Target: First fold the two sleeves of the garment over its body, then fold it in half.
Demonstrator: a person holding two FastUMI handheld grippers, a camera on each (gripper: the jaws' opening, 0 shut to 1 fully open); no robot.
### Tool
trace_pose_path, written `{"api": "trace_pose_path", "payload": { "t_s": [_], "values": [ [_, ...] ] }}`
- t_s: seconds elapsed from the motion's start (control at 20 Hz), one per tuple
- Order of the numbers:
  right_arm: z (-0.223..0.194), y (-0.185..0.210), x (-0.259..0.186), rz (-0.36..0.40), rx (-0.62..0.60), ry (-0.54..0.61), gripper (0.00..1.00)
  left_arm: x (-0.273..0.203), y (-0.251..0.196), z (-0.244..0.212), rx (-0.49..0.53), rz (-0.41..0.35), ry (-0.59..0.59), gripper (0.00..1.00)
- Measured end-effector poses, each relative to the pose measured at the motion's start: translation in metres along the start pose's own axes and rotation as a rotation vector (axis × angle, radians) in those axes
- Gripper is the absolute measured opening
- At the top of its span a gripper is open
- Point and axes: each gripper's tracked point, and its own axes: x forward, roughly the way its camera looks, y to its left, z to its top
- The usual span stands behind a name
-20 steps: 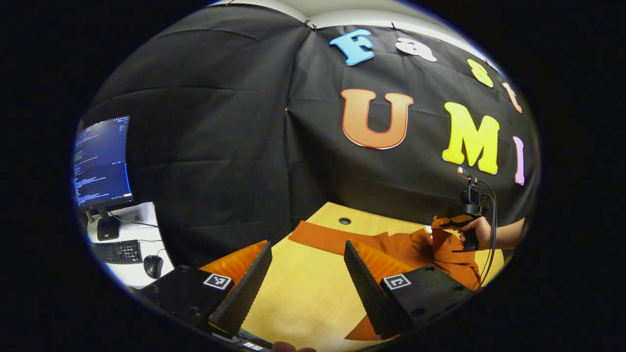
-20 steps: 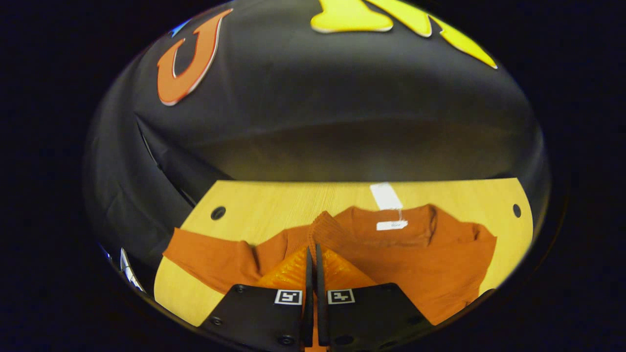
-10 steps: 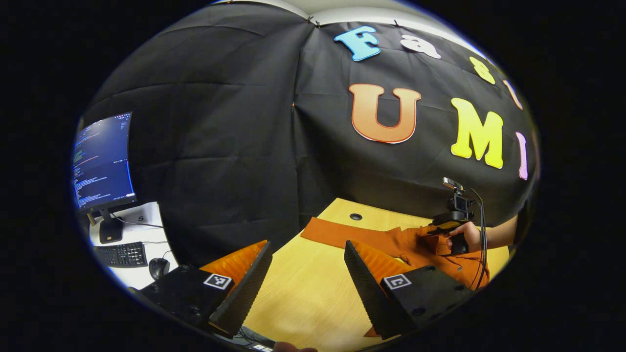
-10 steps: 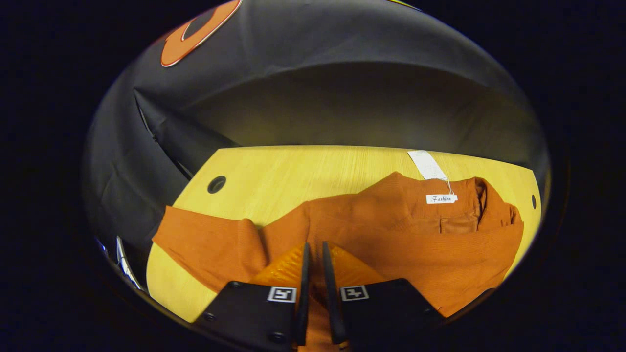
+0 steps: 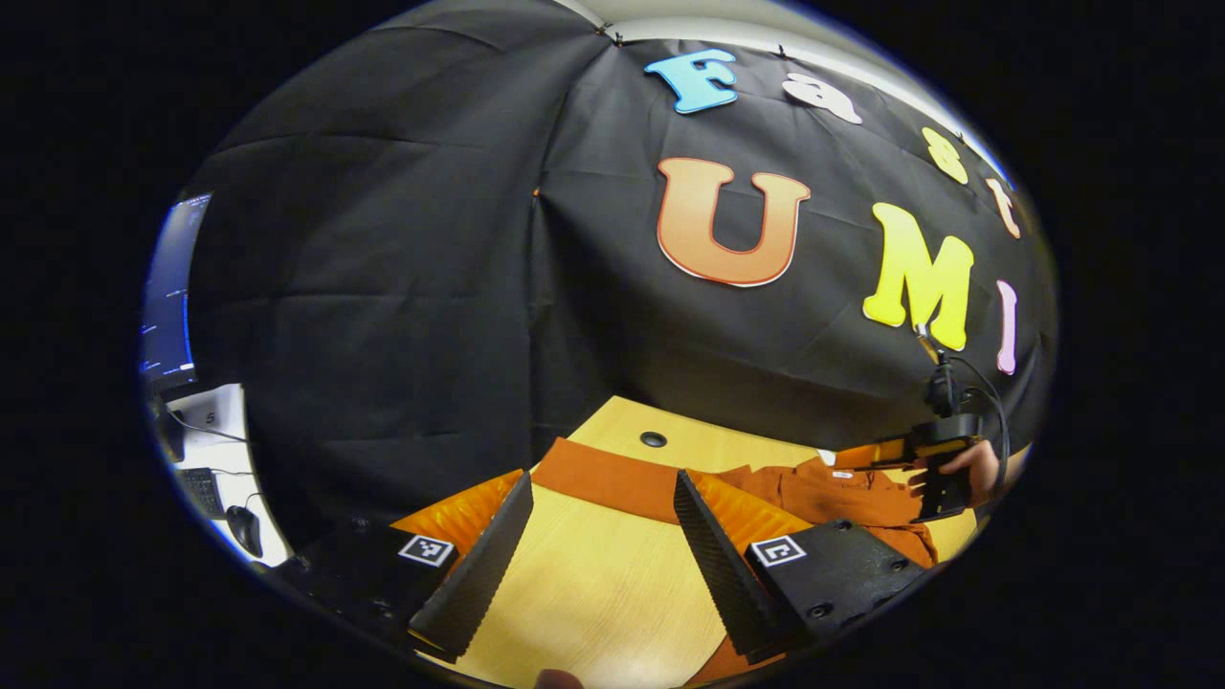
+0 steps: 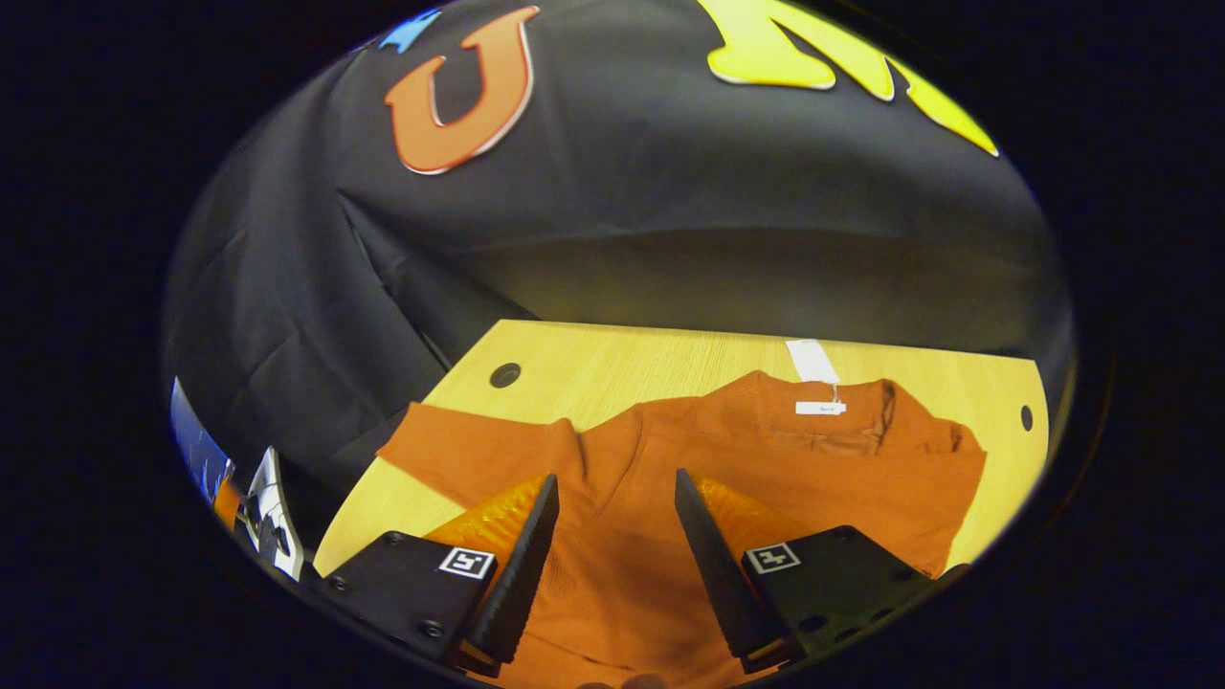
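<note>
An orange garment [image 6: 766,459] lies on the wooden table [image 6: 622,368], collar and white tag [image 6: 812,362] toward the wall. One sleeve [image 6: 459,450] stretches flat to the left; the other side lies folded over the body. My right gripper [image 6: 615,488] hangs open just above the body, with nothing between its fingers. In the left gripper view, my left gripper [image 5: 601,493] stands open over bare table, short of the outstretched sleeve [image 5: 598,478]. Farther right there, a hand holds the right gripper [image 5: 943,459] above the garment [image 5: 833,493].
The table has round holes [image 6: 504,374] near its back corners, and the black cloth wall rises close behind it. Off the table's left side a white desk carries a monitor [image 5: 167,306], a keyboard [image 5: 203,488] and a mouse [image 5: 244,529].
My right gripper has opened and let go of the sleeve cloth, which now lies on the body. It has also drawn back a little. The left gripper has turned slightly right.
</note>
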Motion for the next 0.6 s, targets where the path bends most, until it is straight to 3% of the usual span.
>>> {"api": "trace_pose_path", "payload": {
  "t_s": [0.05, 0.1, 0.15, 0.2, 0.25, 0.35, 0.4, 0.6],
  "values": [
    [-0.003, 0.000, -0.025, 0.011, -0.012, -0.015, 0.75, 0.011, -0.001, 0.000, 0.006, -0.025, 0.012, 0.88],
    [-0.008, 0.003, -0.051, 0.031, -0.025, -0.024, 0.80, 0.022, -0.001, 0.000, 0.012, -0.048, 0.027, 0.96],
    [-0.013, 0.001, -0.075, 0.036, -0.043, -0.028, 0.75, 0.035, -0.001, -0.001, 0.013, -0.069, 0.038, 0.97],
    [-0.017, -0.005, -0.098, 0.034, -0.057, -0.035, 0.74, 0.048, 0.001, -0.003, 0.007, -0.093, 0.053, 0.97],
    [-0.018, -0.010, -0.120, 0.031, -0.059, -0.046, 0.80, 0.059, 0.003, -0.002, -0.003, -0.124, 0.060, 0.97],
    [-0.015, -0.028, -0.159, -0.007, -0.057, -0.074, 0.74, 0.088, 0.011, -0.006, -0.043, -0.161, 0.093, 0.96],
    [-0.010, -0.036, -0.178, -0.024, -0.039, -0.099, 0.80, 0.104, 0.015, -0.008, -0.067, -0.167, 0.105, 0.96],
    [0.013, -0.064, -0.241, -0.085, 0.079, -0.199, 0.80, 0.167, 0.056, -0.036, -0.109, -0.117, 0.205, 0.98]
  ]
}}
